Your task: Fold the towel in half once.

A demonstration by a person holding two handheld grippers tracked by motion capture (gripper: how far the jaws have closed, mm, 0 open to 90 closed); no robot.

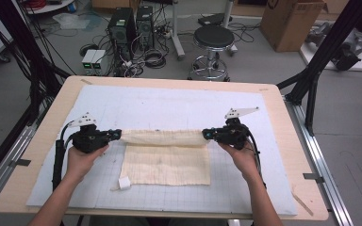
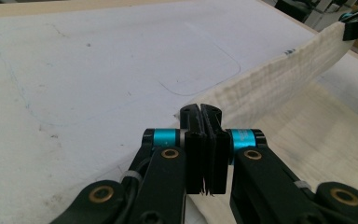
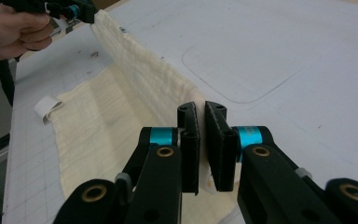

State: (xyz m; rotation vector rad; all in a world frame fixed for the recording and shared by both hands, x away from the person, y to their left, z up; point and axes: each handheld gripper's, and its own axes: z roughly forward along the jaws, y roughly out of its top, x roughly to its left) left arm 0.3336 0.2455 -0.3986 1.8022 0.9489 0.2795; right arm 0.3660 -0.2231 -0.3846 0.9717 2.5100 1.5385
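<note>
Both forearms reach in from the near edge, and the left gripper (image 1: 115, 134) has its jaws pressed tight on the left far corner of a cream, crinkled rectangular cloth (image 1: 167, 165). Between the two sets of fingers the cloth's far edge hangs lifted and stretched above the white gridded mat (image 1: 169, 101), its near half flat with a small white tag (image 1: 124, 182) at the near left corner. Rightward, the right gripper (image 1: 206, 134) pinches the opposite far corner, jaws nearly together.

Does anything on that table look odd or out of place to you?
Nothing is damaged or spilled. The cream cloth lies square on the white mat, far edge lifted between both grippers. A small white tag curls at its near-left corner.
</note>
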